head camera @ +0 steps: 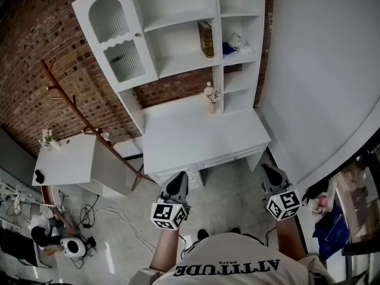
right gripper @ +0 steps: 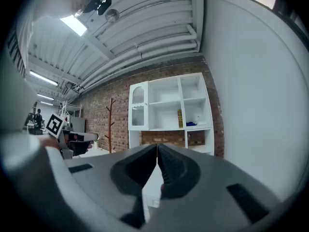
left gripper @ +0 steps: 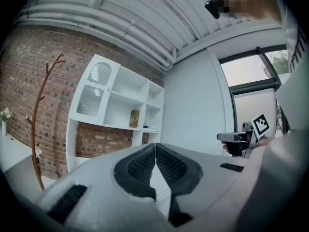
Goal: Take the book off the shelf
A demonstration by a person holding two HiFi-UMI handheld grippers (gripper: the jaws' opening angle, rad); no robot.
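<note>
One book [head camera: 205, 38] upright in shelf [head camera: 181, 62], vase [head camera: 212, 107] below

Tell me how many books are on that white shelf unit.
1. The book stands upright at the right end of the lower wide shelf; the ribbed cabinet door may hide others.

Book [head camera: 206, 39]: thick, dark brown-olive cover, gold-toned spine, closed. It stands upright on the middle board of the white shelf [head camera: 178, 65], at the right end of the wide open compartment, right beside the upright divider, spine facing out. Nothing leans on it. The shelf is a white multi-compartment unit, and the book is alone in its compartment.
</note>
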